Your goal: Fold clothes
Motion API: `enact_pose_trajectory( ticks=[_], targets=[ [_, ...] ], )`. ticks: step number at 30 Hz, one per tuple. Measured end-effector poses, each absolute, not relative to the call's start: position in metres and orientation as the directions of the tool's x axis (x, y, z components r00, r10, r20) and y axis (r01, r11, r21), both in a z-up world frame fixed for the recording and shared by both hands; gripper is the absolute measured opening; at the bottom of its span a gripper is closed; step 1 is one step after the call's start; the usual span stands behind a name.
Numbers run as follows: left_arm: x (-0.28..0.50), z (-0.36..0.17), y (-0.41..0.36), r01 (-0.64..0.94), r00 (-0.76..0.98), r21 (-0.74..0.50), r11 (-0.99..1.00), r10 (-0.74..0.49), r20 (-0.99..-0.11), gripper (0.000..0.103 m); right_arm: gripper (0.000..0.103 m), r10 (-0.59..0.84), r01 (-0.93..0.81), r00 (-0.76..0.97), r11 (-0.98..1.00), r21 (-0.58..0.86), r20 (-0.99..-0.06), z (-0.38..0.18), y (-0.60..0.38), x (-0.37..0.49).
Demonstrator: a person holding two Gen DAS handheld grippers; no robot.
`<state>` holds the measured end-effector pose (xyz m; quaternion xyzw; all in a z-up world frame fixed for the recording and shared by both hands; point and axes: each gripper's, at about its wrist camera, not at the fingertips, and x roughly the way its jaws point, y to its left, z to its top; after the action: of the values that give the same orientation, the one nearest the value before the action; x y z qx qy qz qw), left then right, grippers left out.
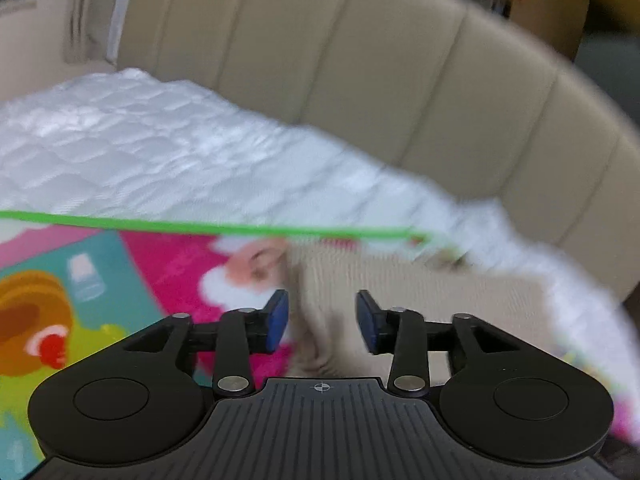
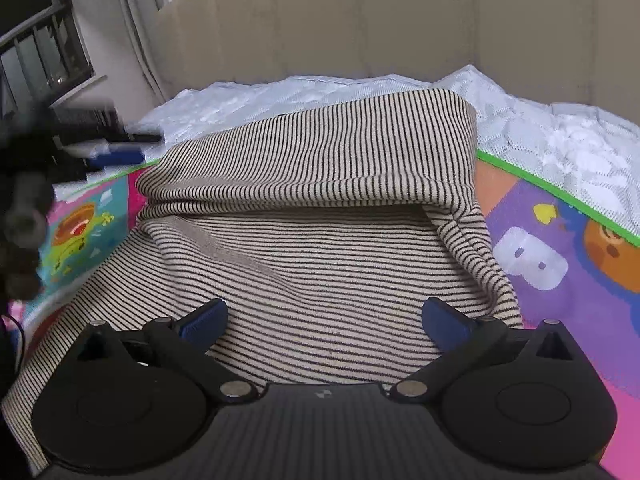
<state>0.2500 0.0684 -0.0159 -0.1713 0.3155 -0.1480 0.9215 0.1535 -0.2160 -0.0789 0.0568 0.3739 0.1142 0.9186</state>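
My striped sweater (image 2: 320,240) lies on the colourful play mat (image 2: 560,260) spread over the quilted white mattress (image 2: 560,148), with the beige padded headboard (image 2: 360,20) at the far side. Its far portion is already turned over toward me, forming a thick rolled fold across the middle, while the near part lies flat under my right gripper (image 2: 324,320), which hovers with jaws spread wide and holds nothing. My left gripper (image 1: 322,320) is also parted and empty, above a beige stretch of the same garment at the mat's green border (image 1: 200,226); that view is blurred, so detail is poor. I judge the folding to be midway. Next I need to pinch the near hem or the loose right side and bring it across evenly, without dragging the fold askew.
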Motion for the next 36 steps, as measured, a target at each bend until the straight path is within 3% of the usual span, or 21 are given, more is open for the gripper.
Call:
enact_pose_trajectory(
  ticks=[4, 6, 10, 17, 18, 20, 23, 27, 29, 31, 36],
  targets=[
    [0.256, -0.027, 0.055, 0.258, 0.708, -0.461, 0.849, -0.491, -0.508, 0.075, 0.103, 0.242, -0.171, 0.697, 0.970, 0.172, -0.675, -0.078, -0.213, 0.153],
    [0.260, -0.034, 0.047, 0.302, 0.677, -0.481, 0.823, -0.541, -0.500, 0.075, 0.103, 0.239, -0.173, 0.704, 0.971, 0.164, -0.669, -0.075, -0.212, 0.154],
    [0.271, -0.060, 0.046, 0.277, 0.641, -0.452, 0.848, -0.514, -0.570, 0.066, 0.103, 0.234, -0.183, 0.754, 0.972, 0.146, -0.615, -0.051, -0.213, 0.161],
    [0.270, -0.058, 0.051, 0.268, 0.630, -0.478, 0.837, -0.527, -0.571, 0.067, 0.102, 0.182, -0.150, 0.834, 0.983, 0.103, -0.520, -0.016, -0.211, 0.205],
    [0.270, -0.058, 0.054, 0.260, 0.626, -0.491, 0.831, -0.532, -0.569, 0.067, 0.099, 0.177, -0.134, 0.834, 0.984, 0.120, -0.522, -0.016, -0.211, 0.216],
    [0.273, -0.058, 0.057, 0.247, 0.619, -0.516, 0.820, -0.543, -0.567, 0.067, 0.079, 0.185, -0.100, 0.805, 0.979, 0.180, -0.563, -0.022, -0.216, 0.240],
    [0.276, -0.057, 0.062, 0.231, 0.606, -0.546, 0.806, -0.558, -0.567, 0.067, 0.071, 0.179, -0.036, 0.716, 0.975, 0.220, -0.675, -0.049, -0.225, 0.266],
    [0.274, -0.048, 0.068, 0.211, 0.618, -0.540, 0.814, -0.540, -0.572, 0.067, 0.070, 0.179, -0.116, 0.701, 0.984, 0.138, -0.690, -0.051, -0.225, 0.255],
    [0.271, -0.039, 0.072, 0.201, 0.636, -0.523, 0.828, -0.517, -0.573, 0.080, 0.070, 0.200, -0.123, 0.711, 0.979, 0.162, -0.674, -0.036, -0.239, 0.243],
    [0.272, -0.031, 0.080, 0.178, 0.644, -0.500, 0.847, -0.485, -0.592, 0.085, 0.070, 0.205, -0.110, 0.726, 0.977, 0.184, -0.657, -0.021, -0.259, 0.232],
    [0.298, -0.047, 0.097, 0.146, 0.503, -0.587, 0.796, -0.571, -0.649, 0.087, 0.069, 0.234, -0.037, 0.673, 0.958, 0.284, -0.702, -0.021, -0.314, 0.239]
  ],
)
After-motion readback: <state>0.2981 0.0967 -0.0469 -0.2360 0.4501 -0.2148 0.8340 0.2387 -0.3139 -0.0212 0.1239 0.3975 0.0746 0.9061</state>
